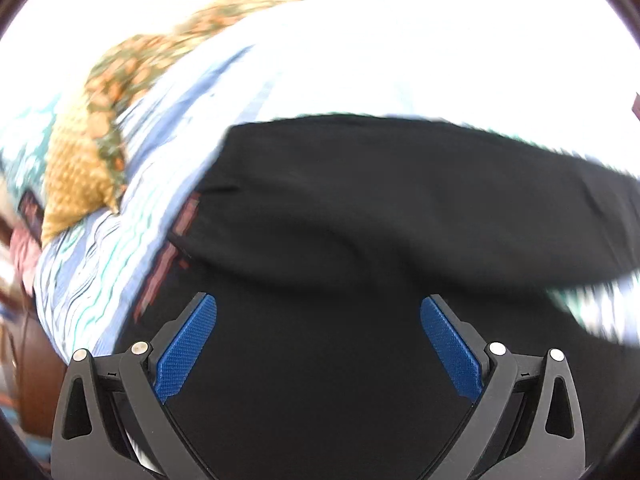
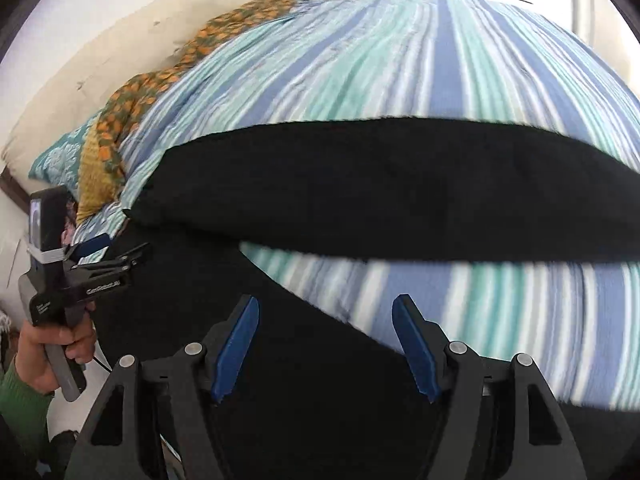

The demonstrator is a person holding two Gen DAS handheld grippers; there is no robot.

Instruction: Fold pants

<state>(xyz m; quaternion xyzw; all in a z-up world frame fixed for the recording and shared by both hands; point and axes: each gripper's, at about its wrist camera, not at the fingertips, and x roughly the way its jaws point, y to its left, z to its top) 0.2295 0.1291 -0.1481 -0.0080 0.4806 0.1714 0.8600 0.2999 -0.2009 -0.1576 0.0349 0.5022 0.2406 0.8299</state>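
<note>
Black pants [image 1: 380, 208] lie on a striped blue, teal and white bedspread [image 2: 400, 64]. In the left wrist view one leg runs across the middle to the right, and black cloth fills the space under my left gripper [image 1: 318, 312], which is open and empty. In the right wrist view the pants [image 2: 380, 184] show one leg stretched to the right and another part near me. My right gripper [image 2: 325, 312] is open and empty above that near cloth. The left gripper also shows in the right wrist view [image 2: 104, 250], held by a hand at the left.
An orange and green floral cloth [image 2: 168, 80] and a teal patterned pillow [image 2: 56, 156] lie at the bed's left end. A cream headboard [image 2: 100, 52] stands behind them. The bedspread [image 1: 104, 264] drops off at the left edge toward dark furniture.
</note>
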